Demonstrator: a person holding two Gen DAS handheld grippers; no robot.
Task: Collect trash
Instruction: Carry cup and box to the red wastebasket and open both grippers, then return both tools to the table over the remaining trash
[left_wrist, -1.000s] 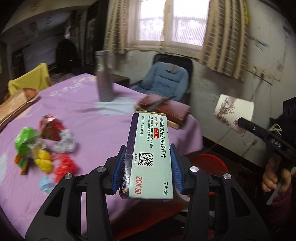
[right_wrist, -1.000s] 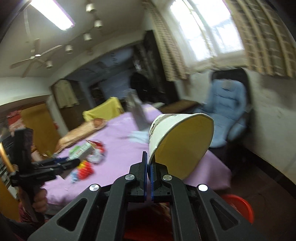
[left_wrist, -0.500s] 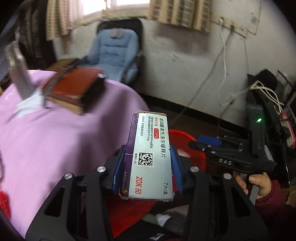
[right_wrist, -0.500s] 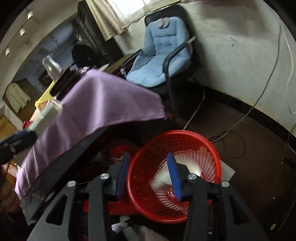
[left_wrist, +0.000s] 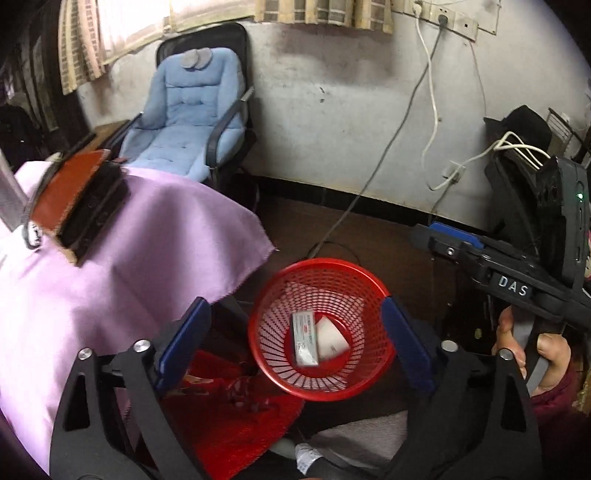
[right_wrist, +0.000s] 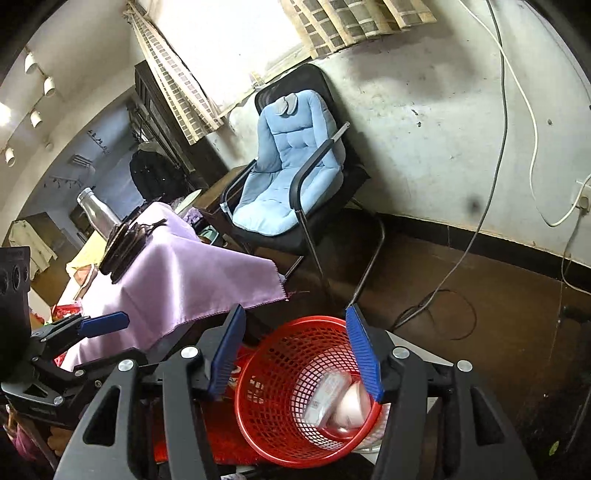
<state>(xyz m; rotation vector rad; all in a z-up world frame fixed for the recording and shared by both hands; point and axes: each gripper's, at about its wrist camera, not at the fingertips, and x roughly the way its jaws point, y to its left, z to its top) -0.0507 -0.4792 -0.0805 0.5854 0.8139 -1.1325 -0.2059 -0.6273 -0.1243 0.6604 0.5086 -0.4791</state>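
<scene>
A red mesh basket (left_wrist: 266, 363) (right_wrist: 273, 424) stands on the floor beside the purple-clothed table (left_wrist: 92, 280). Inside it lie the medicine box (left_wrist: 304, 339) (right_wrist: 323, 398) and the white paper cup (left_wrist: 330, 338) (right_wrist: 351, 406). My left gripper (left_wrist: 295, 332) hangs above the basket, its jaws opening wide with nothing between them. My right gripper (right_wrist: 295, 350) is over the basket's near rim, jaws opening too and holding nothing. The right gripper (left_wrist: 436, 238) shows at the right of the left wrist view, held by a hand (left_wrist: 546, 354).
A blue cushioned chair (left_wrist: 188, 110) (right_wrist: 288, 166) stands by the wall behind the basket. A brown case (left_wrist: 74, 199) and a steel bottle (right_wrist: 98, 212) sit on the table. Cables (left_wrist: 369, 192) trail over the dark floor. Red cloth (left_wrist: 229, 417) lies under the table edge.
Both grippers swung from the table down over the red basket. The right one let go of the paper cup, then the left one released the medicine box; both items now lie in the basket.
</scene>
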